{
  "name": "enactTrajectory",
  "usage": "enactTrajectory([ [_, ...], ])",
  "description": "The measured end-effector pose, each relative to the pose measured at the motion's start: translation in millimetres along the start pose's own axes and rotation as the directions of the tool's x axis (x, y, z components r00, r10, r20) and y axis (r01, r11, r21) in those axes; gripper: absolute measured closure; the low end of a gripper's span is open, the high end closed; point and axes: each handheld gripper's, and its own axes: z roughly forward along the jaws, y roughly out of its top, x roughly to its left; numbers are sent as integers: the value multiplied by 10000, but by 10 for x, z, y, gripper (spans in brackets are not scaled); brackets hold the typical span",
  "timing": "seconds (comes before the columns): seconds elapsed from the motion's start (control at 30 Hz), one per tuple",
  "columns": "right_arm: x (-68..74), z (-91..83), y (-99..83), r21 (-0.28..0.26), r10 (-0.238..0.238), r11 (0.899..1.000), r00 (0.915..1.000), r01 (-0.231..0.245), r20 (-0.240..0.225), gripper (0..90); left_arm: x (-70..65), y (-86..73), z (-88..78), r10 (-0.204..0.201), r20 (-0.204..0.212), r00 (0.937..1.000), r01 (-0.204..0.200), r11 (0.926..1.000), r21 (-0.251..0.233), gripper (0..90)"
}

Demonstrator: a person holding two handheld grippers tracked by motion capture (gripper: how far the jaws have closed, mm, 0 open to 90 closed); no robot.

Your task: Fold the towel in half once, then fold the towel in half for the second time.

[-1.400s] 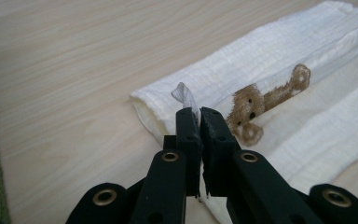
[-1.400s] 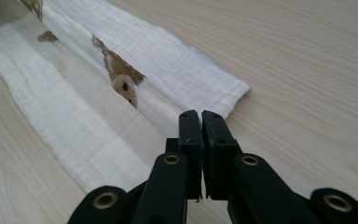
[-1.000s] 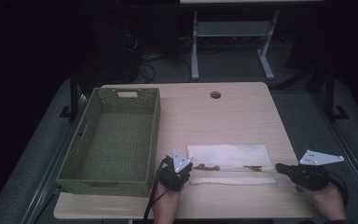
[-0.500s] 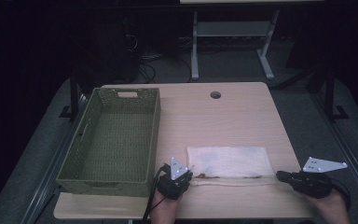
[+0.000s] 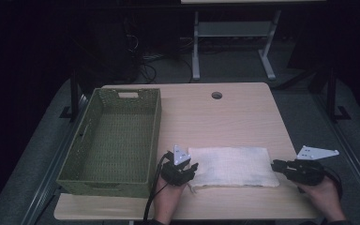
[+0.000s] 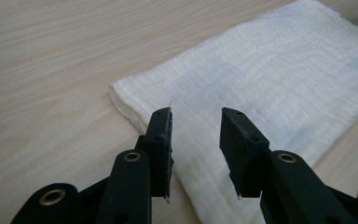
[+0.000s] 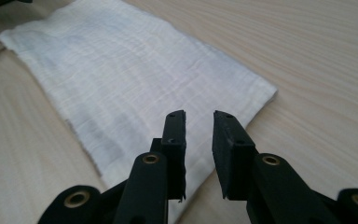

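The folded white cloth (image 5: 233,166) lies flat at the table's (image 5: 243,117) near edge, released between the left gripper (image 5: 191,169) and right gripper (image 5: 275,165), both jaws just parting, empty, beside the green basket (image 5: 117,136).

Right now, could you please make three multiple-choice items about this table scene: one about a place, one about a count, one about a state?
1. The green woven basket lies where from the folded white cloth?
A. left
B. right
C. on top

2. How many cloths lie on the wooden table?
A. three
B. two
C. one

3. The left tongs are:
A. clamped on the cloth
B. open above the cloth
C. inside the basket

Key: 1 A, the high view shows the basket left; 2 C, a single cloth; 3 B, a gap between the jaws.
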Motion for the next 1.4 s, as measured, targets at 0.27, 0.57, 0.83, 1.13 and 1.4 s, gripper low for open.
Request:
enactTrajectory([
  [0.27, -198, 208, 185, 129, -9, 9999, 9995, 5, 329, 726, 177, 120, 225, -152, -73, 9999, 153, 9997, 183, 629],
  [0.57, -485, 497, 328, 515, 255, 9983, 9981, -284, 565, 712, 349, 215, 429, -209, -382, 9990, 224, 9990, 397, 609],
  [0.83, -535, 628, 278, 842, 427, 9954, 9980, -466, 467, 717, 406, 251, 522, -161, -505, 9986, 188, 9983, 546, 593],
  [1.13, -551, 630, 248, 773, 526, 9956, 9986, -531, 85, 821, 469, 220, 578, -133, -527, 9985, 172, 9970, 757, 604],
  [1.4, -499, 632, 271, 896, 482, 9947, 9985, -504, 264, 857, 474, 195, 602, -34, -161, 9999, 48, 9962, 872, 837],
])
